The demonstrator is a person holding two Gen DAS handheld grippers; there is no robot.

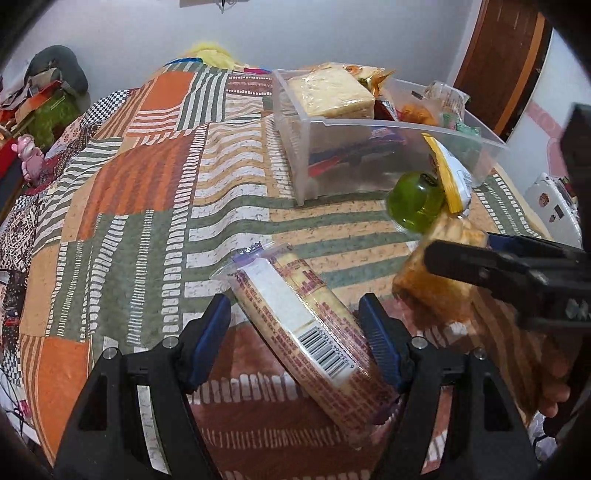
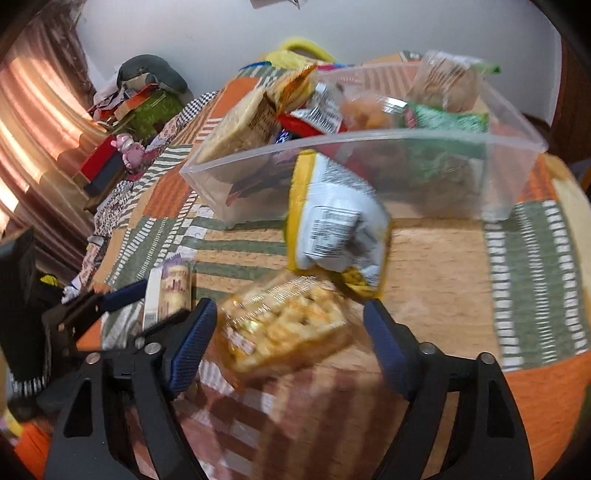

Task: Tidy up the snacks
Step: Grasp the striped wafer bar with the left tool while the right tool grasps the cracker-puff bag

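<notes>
A long cracker pack is seen lying slantwise between the blue pads of the left gripper on a patchwork quilt. The right pad appears to touch its side, while a gap shows at the left pad; whether the pack is gripped cannot be told. In the right wrist view, the right gripper is held with its jaws well apart around a clear-wrapped biscuit pack; neither pad is pressed on it, and the pack is blurred. Both grippers are placed close together, the black finger of one crossing into the other's view.

Just beyond the biscuit pack, a white and yellow snack bag is shown crumpled on the quilt, with a green plastic ball beside it, near the front wall of a clear plastic bin. Open quilt is left to the left of the bin and between the bin and the grippers; at the right, the quilt's edge falls away close to the bin's corner.

Inside the bin, a large block of crackers, a green packet and further wrappers are piled; those low down are blurred through the wall and cannot be named. A pink toy figure and heaped clutter are seen at the far left against a pale wall, cut off by the rim.
</notes>
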